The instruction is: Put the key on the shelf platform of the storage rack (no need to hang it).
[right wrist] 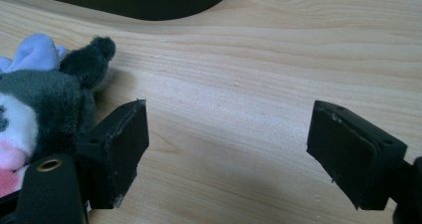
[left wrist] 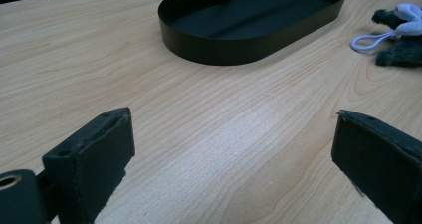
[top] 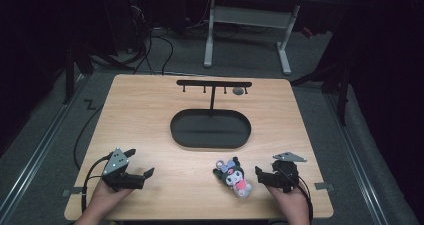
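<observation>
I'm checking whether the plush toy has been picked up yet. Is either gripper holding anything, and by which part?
Nothing is held. The right gripper is open beside the plush toy; the left gripper is open over bare table.

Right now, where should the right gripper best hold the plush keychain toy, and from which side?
Grip the plush toy across its soft round head, coming from its right side, where the open right gripper already sits. It lies flat on the table, and its thin loop is harder to pinch.

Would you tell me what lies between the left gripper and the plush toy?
Nothing: in the high view, only bare table separates the left gripper from the plush toy.
</observation>
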Demonstrator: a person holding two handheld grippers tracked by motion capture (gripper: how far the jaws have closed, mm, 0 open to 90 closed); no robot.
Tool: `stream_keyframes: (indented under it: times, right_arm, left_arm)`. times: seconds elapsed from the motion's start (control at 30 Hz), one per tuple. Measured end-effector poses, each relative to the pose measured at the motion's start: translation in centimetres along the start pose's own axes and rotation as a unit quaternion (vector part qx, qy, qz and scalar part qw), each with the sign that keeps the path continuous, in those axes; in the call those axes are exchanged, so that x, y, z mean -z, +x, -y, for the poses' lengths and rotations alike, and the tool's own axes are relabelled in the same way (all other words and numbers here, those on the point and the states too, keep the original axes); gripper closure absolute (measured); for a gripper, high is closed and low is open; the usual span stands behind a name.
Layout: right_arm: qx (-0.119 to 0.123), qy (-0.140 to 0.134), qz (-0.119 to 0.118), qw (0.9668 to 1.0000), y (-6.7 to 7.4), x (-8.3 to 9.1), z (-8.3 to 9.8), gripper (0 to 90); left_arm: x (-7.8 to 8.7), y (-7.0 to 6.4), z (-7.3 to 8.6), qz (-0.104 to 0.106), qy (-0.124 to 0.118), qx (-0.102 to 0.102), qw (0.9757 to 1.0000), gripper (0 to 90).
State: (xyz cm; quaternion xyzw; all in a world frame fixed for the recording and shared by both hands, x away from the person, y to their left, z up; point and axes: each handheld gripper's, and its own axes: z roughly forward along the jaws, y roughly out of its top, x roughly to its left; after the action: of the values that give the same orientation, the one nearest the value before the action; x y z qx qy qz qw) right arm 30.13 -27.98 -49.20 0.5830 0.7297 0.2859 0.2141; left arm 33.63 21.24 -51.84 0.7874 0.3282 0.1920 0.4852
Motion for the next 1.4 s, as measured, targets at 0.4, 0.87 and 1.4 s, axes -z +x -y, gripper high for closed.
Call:
stream_keyframes:
  times: [0.4,0.87,1.4]
  right_arm:
    - [0.002,0.013,-0.011,0.9999,-0.4,0.1,-0.6,19.7]
    - [0.024,0.064,-0.030,0.9972,-0.4,-0.4,-1.4,22.7]
    - [0.052,0.122,-0.005,0.9912,0.1,-0.2,-3.5,23.3]
  left_arm:
    - [0.5,0.2,0.5,-0.014,0.006,0.013,0.9998,3.4]
    - [0.3,0.8,0.3,-0.018,0.001,0.018,0.9997,2.8]
    - [-0.2,1.1,-0.3,-0.025,-0.004,0.005,0.9997,2.8]
